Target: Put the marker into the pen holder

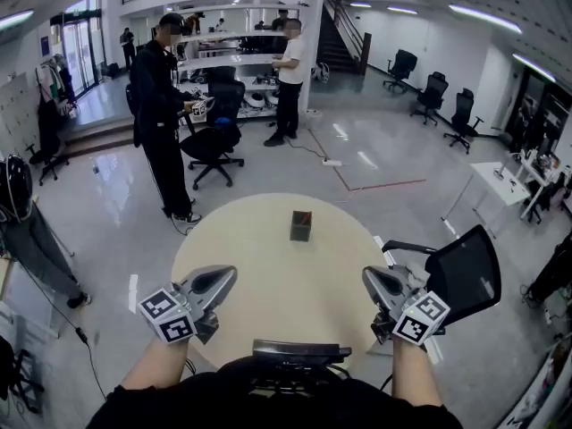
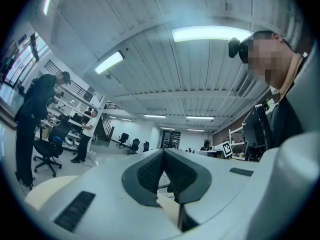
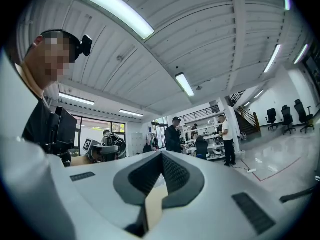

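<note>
A dark square pen holder [image 1: 301, 225] stands upright on the far half of the round beige table [image 1: 268, 275]. I see no marker in any view. My left gripper [image 1: 225, 275] hovers over the table's near left part, its jaws pressed together with nothing between them. My right gripper [image 1: 372, 277] is held at the near right edge, likewise shut and empty. In the left gripper view the left gripper [image 2: 164, 153] points up toward the ceiling and room. In the right gripper view the right gripper [image 3: 161, 157] also tilts upward. Both are well short of the pen holder.
A black mesh office chair [image 1: 460, 273] stands close to the table's right side. A dark device [image 1: 299, 353] sits at the near edge by my body. Two people [image 1: 165, 114] stand near shelves and a black chair [image 1: 212, 143] further back. A white desk [image 1: 499, 184] is at the right.
</note>
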Available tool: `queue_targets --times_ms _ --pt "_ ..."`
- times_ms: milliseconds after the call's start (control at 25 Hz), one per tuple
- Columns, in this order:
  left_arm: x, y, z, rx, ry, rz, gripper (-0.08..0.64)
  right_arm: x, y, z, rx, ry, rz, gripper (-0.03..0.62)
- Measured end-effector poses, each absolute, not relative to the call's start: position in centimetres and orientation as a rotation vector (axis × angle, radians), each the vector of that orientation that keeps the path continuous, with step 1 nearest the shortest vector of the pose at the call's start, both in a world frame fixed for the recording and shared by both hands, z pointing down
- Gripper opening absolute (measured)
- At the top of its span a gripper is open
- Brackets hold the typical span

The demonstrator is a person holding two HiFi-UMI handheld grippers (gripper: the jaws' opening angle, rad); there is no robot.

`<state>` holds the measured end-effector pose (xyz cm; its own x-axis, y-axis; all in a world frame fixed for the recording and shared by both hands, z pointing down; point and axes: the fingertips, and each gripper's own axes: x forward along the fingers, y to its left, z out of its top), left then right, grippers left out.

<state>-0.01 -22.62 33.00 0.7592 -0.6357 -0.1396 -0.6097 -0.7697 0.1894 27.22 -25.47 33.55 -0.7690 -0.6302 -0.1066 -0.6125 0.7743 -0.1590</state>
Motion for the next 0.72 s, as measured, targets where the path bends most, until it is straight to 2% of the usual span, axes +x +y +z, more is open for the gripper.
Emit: queue_targets --times_ms 720 --pt "-3.2 -23.4 32.1 2.827 -1.006 -0.325 0.000 24.6 -25.8 31.8 -1.013 2.843 -0.096 0.003"
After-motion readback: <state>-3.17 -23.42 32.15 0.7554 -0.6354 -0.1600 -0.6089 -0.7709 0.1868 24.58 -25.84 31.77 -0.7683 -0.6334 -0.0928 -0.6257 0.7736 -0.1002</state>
